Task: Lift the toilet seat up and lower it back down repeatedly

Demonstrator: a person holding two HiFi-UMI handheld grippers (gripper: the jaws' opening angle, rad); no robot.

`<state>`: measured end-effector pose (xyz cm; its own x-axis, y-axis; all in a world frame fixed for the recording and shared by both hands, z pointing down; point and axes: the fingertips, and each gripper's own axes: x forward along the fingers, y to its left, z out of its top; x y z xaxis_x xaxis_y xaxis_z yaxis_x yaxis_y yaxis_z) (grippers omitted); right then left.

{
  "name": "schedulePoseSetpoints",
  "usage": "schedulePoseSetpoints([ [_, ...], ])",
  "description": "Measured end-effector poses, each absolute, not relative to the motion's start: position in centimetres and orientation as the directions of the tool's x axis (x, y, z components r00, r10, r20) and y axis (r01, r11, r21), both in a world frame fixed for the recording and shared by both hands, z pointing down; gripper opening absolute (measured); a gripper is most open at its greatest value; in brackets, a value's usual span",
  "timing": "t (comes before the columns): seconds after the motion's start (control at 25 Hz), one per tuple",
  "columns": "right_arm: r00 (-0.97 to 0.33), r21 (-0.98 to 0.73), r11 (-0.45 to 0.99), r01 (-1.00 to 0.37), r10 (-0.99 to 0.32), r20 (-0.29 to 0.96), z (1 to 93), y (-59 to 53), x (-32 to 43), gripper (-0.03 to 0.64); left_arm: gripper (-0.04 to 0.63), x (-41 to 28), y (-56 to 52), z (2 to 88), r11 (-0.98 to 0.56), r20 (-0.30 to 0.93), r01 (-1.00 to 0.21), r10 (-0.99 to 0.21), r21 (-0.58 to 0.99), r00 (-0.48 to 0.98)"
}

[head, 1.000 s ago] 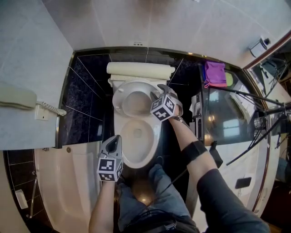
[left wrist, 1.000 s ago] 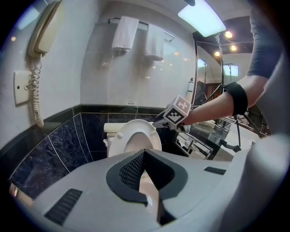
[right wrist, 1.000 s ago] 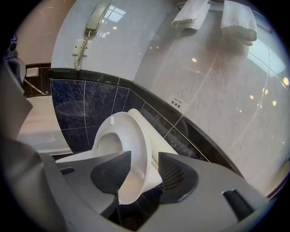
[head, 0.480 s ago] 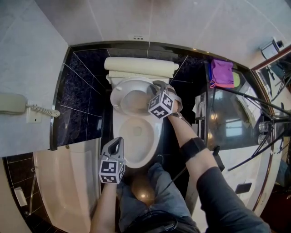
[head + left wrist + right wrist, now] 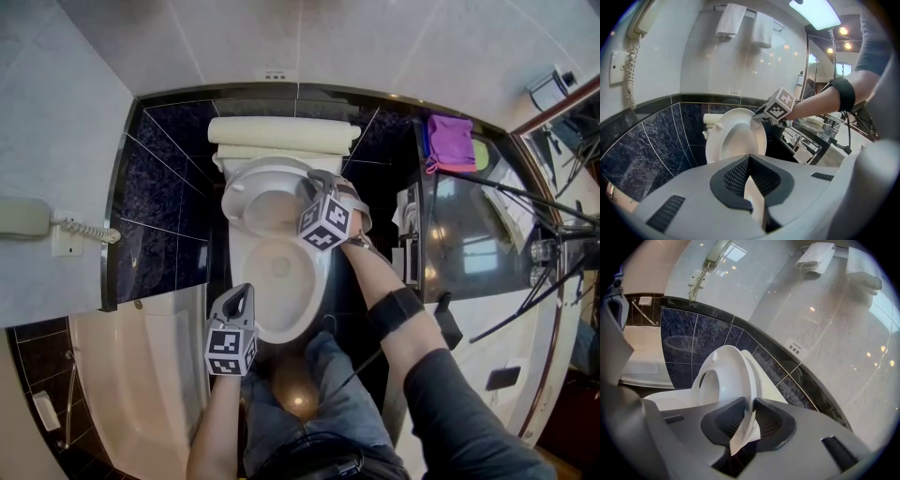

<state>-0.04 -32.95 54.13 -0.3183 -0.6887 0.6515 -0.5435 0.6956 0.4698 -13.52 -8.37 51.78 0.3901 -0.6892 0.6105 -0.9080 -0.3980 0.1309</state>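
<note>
The white toilet seat (image 5: 242, 202) stands tilted up over the bowl (image 5: 314, 291), in front of the cream lid (image 5: 281, 133). My right gripper (image 5: 317, 180) sits at the seat's right rim. Its jaws have just closed, and in the right gripper view (image 5: 752, 404) the seat's edge (image 5: 726, 371) is pinched between the pads. My left gripper (image 5: 242, 289) hangs by the bowl's front-left rim, shut with its tips together and holding nothing. The left gripper view (image 5: 749, 159) shows the raised seat (image 5: 715, 138) with the right gripper (image 5: 755, 119) on it.
A wall phone (image 5: 23, 217) hangs at the left above the bathtub (image 5: 141, 375). A dark counter (image 5: 469, 234) with a purple cloth (image 5: 450, 142) lies at the right. Folded towels (image 5: 731, 21) sit on a high rail. The person's legs (image 5: 328, 394) are before the bowl.
The right gripper stays at the seat's right rim and its cube has rolled a little. The left gripper has sunk slightly beside the bowl. The seat remains raised.
</note>
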Motion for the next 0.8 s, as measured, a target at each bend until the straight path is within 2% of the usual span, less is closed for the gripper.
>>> schedulePoseSetpoints([
  [0.8, -0.282, 0.572, 0.669, -0.474, -0.731, 0.621, 53.7, -16.7, -1.5, 0.08, 0.002, -14.8, -2.2, 58.0, -0.433, 0.678, -0.893, -0.621, 0.122, 0.394],
])
